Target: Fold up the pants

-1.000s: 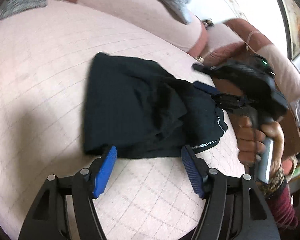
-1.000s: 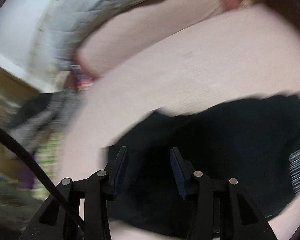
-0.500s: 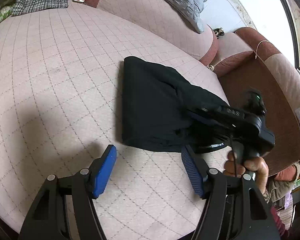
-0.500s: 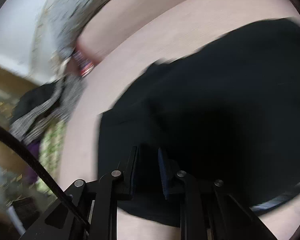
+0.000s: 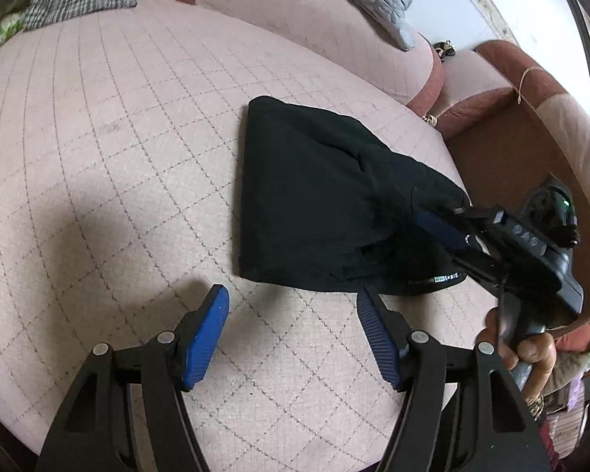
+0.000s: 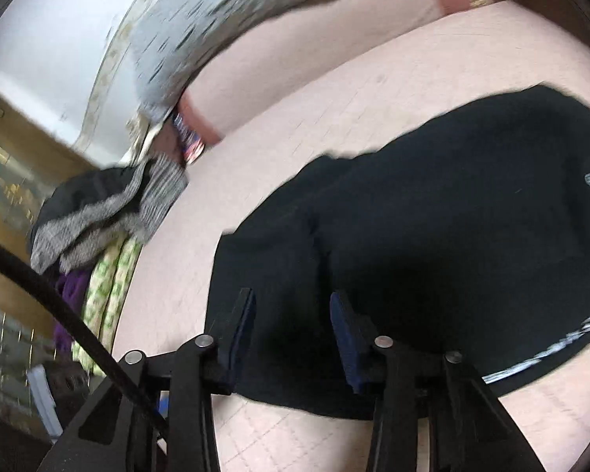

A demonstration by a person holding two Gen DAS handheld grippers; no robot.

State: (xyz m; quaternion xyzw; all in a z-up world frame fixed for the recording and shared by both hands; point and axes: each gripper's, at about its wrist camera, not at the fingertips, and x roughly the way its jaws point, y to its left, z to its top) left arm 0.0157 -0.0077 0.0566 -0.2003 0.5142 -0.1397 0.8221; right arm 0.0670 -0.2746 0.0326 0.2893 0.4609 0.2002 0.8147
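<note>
Right gripper (image 6: 291, 314) jaws apart over pants (image 5: 314, 204), no cloth pinched; likely positioned to press or adjust fold. Left gripper (image 5: 291, 310) jaws wide apart, empty, held just short of pants' near edge. Pants folded compact on cushion (image 5: 98, 157).

Right wrist view. The right gripper (image 6: 291, 314), its blue-padded jaws parted, hovered over the near left part of the folded black fabric pants (image 6: 432, 244), which lay on a pink quilted cushion (image 6: 255, 165). Far left lay a grey knitted garment (image 6: 110, 212); a grey patterned pillow (image 6: 224, 19) rested beyond.
</note>
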